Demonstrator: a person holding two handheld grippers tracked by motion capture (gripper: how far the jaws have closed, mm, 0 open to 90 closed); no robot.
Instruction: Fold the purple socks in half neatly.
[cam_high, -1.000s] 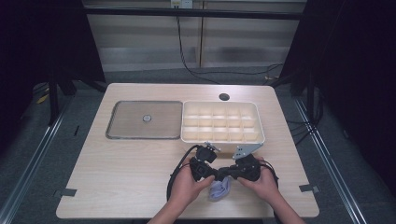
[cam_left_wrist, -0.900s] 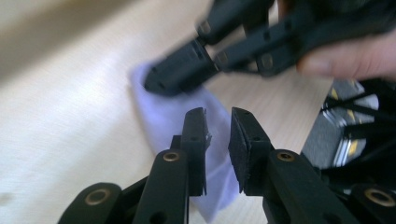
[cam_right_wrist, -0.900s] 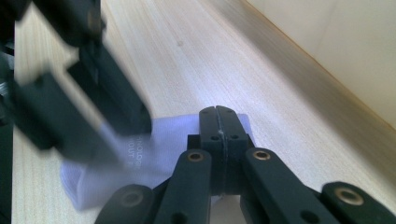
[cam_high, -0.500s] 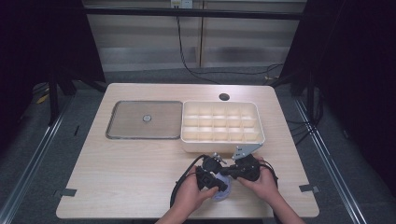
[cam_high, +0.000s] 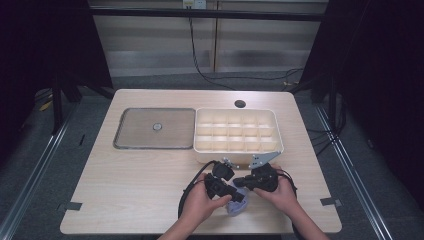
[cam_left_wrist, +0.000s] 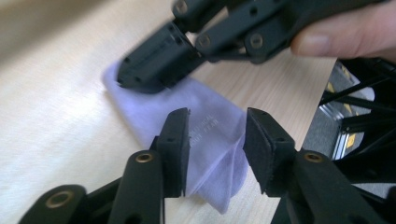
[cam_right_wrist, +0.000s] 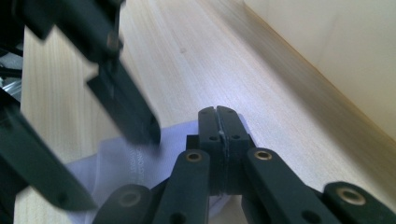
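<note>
A person works a small pale-lilac plastic pouch (cam_left_wrist: 205, 140) flat on the tabletop (cam_high: 130, 190), just in front of both hands. The right tongs (cam_right_wrist: 218, 116) are pressed together on one edge of the film, pinning that end. The left tongs (cam_left_wrist: 215, 140) have just been opening and now stand spread, the pouch lying between the pads without being squeezed. The pouch looks thin, limp and near weightless — likely slick, prone to crumple or slide rather than lift cleanly. Faint embossed lettering marks its middle. The surest hold appears to be a free edge or corner opposite the right tongs, pinched low against the wood. Beyond the tongs sits a cream compartment box (cam_high: 238, 136), well apart from the work — and a grey tray (cam_high: 140, 131)
</note>
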